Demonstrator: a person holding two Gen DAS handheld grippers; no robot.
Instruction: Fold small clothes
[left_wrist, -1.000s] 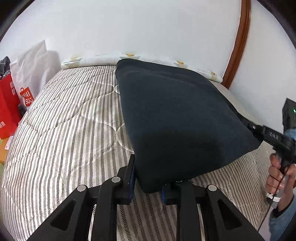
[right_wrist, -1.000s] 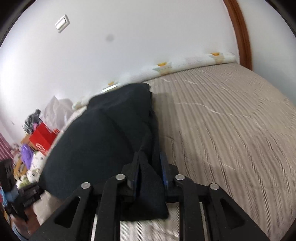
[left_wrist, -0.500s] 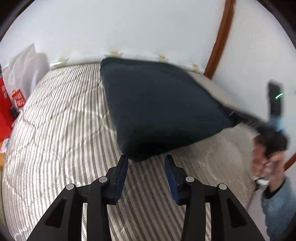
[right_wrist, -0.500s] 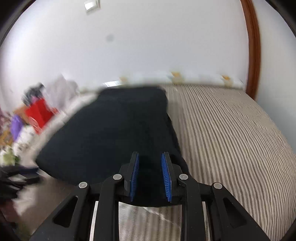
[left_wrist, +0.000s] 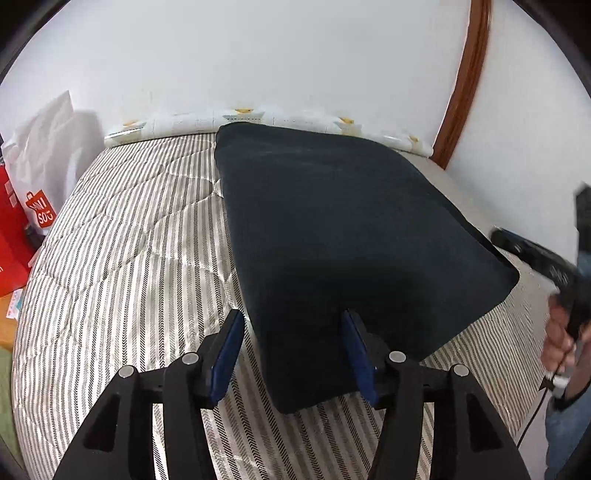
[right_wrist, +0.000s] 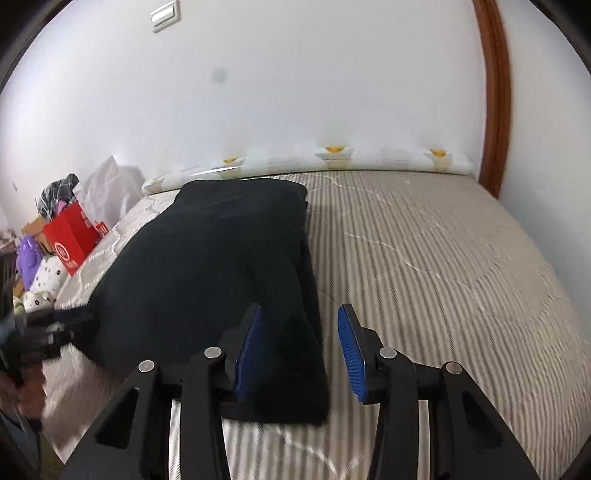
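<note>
A dark navy garment (left_wrist: 332, 229) lies folded flat on the striped bed (left_wrist: 129, 258), reaching back to the wall. My left gripper (left_wrist: 291, 315) straddles its near left corner; its jaws are opening and the blue pads (left_wrist: 227, 354) stand off the cloth. In the right wrist view the same garment (right_wrist: 207, 266) fills the left half of the bed (right_wrist: 443, 258). My right gripper (right_wrist: 301, 307) is opening over the near right corner, its right pad clear of the fabric. In the left wrist view the right gripper (left_wrist: 535, 254) shows blurred at the right edge, in a hand (left_wrist: 559, 332).
A red shopping bag (left_wrist: 14, 236) and a white bag (left_wrist: 48, 147) stand beside the bed on the left. A patterned bolster (right_wrist: 332, 158) runs along the white wall. A brown wooden frame (left_wrist: 465, 81) rises at the back right. Bare striped bedding lies right of the garment (right_wrist: 461, 277).
Both grippers were shut on the garment's near corners and have let go. Their jaws have widened, and the cloth has settled flat on the bed.
</note>
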